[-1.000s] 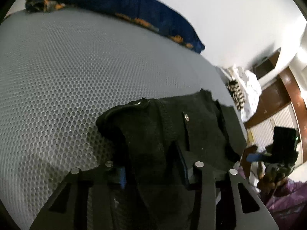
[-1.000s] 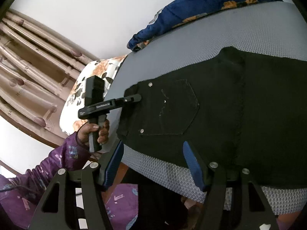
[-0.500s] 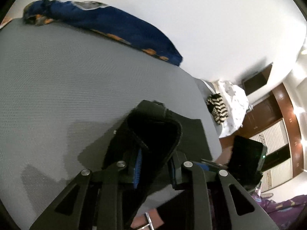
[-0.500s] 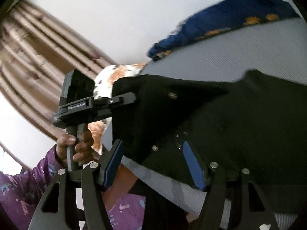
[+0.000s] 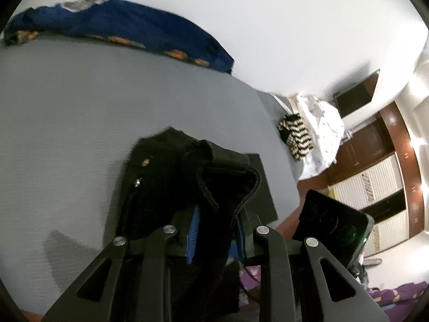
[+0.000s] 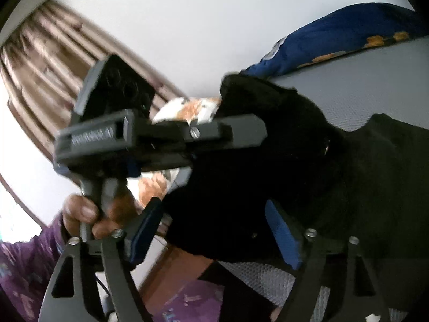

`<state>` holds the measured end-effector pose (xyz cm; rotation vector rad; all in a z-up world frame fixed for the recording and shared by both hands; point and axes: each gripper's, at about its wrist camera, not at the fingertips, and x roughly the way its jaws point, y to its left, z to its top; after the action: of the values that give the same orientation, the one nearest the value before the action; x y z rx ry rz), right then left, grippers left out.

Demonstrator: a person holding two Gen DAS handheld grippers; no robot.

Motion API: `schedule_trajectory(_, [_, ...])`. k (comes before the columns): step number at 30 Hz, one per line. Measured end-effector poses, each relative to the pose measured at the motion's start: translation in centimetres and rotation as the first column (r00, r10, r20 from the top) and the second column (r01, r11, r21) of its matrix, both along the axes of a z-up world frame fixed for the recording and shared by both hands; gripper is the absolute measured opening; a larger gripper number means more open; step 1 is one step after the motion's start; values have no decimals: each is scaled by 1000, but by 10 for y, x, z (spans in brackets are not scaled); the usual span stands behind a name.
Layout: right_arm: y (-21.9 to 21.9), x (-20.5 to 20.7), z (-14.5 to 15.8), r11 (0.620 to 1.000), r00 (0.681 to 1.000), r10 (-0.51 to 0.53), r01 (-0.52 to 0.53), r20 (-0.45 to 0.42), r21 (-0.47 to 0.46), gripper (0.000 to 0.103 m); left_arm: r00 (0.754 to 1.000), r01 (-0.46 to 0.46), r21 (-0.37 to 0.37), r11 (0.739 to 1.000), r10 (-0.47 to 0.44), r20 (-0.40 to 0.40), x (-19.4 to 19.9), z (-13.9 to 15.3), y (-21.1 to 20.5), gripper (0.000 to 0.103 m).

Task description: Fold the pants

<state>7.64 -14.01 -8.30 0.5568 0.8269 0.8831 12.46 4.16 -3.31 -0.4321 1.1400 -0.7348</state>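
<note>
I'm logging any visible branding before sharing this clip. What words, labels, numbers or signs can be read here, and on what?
Nothing can be read.
Light lettering on the side bar of the left claw, seen from the right wrist view: too motion-blurred to read.
Black pants, blue blanket, grey bed cover: no text visible.

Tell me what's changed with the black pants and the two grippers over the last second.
The left gripper, shut on the black pants, has lifted their waist end off the grey mattress and carried it toward the right gripper. The rest of the pants stayed on the mattress, the right gripper stayed open, and the blue blanket has not moved.
</note>
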Motion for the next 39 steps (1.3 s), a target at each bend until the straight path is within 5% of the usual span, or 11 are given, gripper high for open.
schedule_trajectory(5, [-25,4,-4,995,994,-95,94,-61,-31,88,997,63,-10,998,-64,-39,1,-8,-44,24])
schedule_trajectory(6, [-30,4,-8,993,991,-116,113,-72,-47,74,997,67,-10,998,-67,-46,2,-11,-52,24])
schedule_trajectory(7, [-35,5,-11,990,989,-128,123,-75,-66,46,996,68,-12,998,-68,-50,3,-13,-59,24])
schedule_trajectory(10, [-59,14,-30,989,977,-142,133,-160,-63,27,993,71,-47,996,-75,-87,6,-22,-71,24])
schedule_trajectory(15, [-94,17,-33,989,972,-144,147,-188,-1,20,995,94,-79,992,-95,-10,2,-6,-97,30])
schedule_trajectory(17, [-113,20,-29,986,969,-152,163,-195,41,16,996,79,-109,991,-75,40,2,9,-102,42])
schedule_trajectory(19, [-140,21,-26,978,962,-177,195,-206,73,15,994,47,-103,994,-36,103,1,21,-103,69])
schedule_trajectory(21, [-167,22,-26,970,955,-213,233,-207,76,15,986,18,-105,994,-1,164,0,26,-103,78])
schedule_trajectory(29, [-256,22,-46,944,919,-307,327,-248,42,14,992,-44,34,998,40,122,11,-33,-108,79])
schedule_trajectory(33, [-275,23,-78,933,889,-323,356,-325,46,14,994,-61,66,996,54,98,9,-61,-113,79])
schedule_trajectory(39, [-285,13,-92,919,884,-345,386,-315,79,13,989,-40,151,988,18,148,3,-76,-135,79])
